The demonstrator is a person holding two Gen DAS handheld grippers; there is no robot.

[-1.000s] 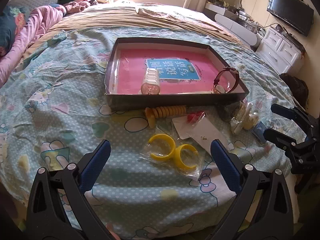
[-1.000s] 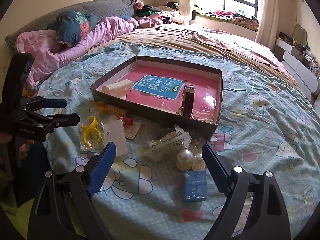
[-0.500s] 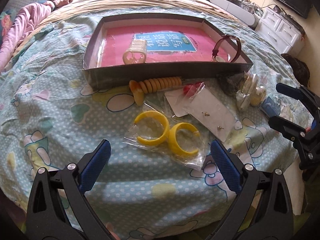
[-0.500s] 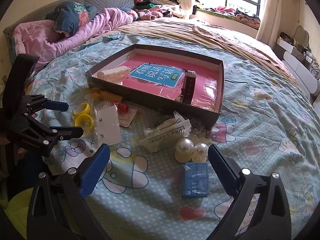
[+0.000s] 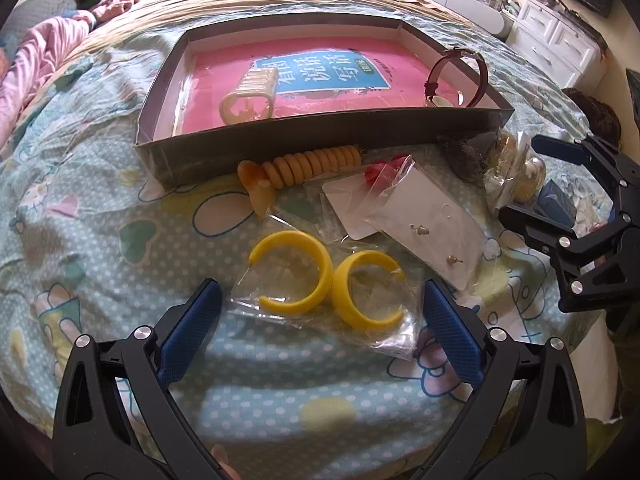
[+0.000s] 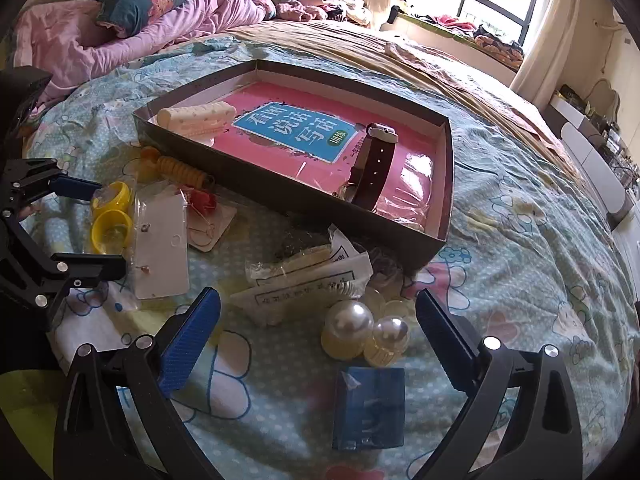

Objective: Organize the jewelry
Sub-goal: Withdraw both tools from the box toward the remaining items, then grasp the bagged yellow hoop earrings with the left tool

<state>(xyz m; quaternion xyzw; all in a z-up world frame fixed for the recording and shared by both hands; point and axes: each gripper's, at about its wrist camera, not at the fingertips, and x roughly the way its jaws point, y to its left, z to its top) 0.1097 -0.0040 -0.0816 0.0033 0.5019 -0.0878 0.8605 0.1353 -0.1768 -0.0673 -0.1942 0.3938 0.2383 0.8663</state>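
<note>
1. You are bringing the left tool down over the bagged yellow hoop earrings, jaws spread and released, nothing between the pads, presumably to straddle the bag.
2. The earrings are lying flat on the bed just before the box, side by side across your view, gaps facing differing ways.
3. Your right tool, its jaws having just been opening, is hanging empty near the pearl pieces.

Yellow hoops bagged beside tray; watch inside.
</note>
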